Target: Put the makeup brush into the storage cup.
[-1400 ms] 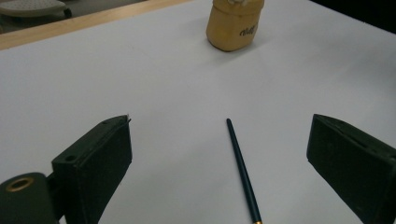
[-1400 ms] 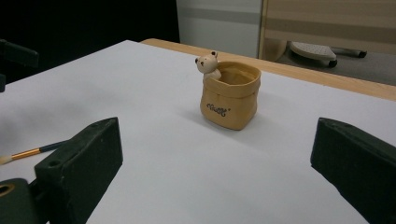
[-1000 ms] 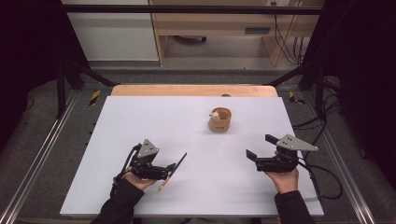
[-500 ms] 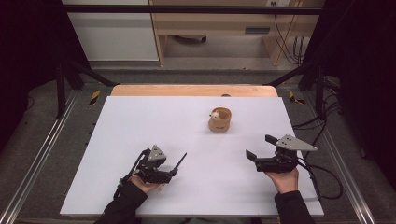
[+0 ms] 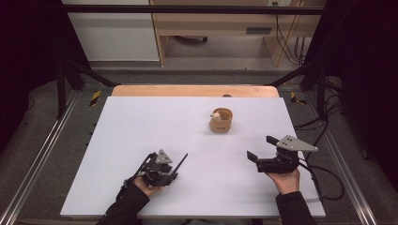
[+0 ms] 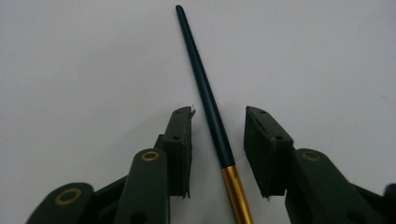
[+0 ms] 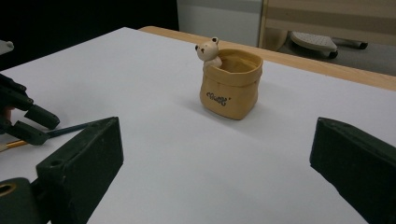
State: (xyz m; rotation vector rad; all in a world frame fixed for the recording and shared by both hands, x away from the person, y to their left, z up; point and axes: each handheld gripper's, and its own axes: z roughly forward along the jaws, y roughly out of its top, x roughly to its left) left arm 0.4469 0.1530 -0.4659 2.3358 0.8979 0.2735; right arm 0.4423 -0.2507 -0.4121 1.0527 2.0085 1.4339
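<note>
The left hand-held gripper (image 5: 172, 169) lies low over the white bench (image 5: 141, 126), its forearm coming in from the near edge and angled toward the far right. Its jaws are spread, straddling a dark-handled brush (image 6: 208, 105) with a gold ferrule; the brush lies flat between them, closer to the left pad, contact unclear, its handle tip pointing ahead of the jaws. The right hand-held gripper (image 5: 261, 151) is held level, pointing left, jaws spread wide and holding nothing. Ahead of its jaws stands a tan pot with a bear figure (image 7: 230, 83), well apart from it
</note>
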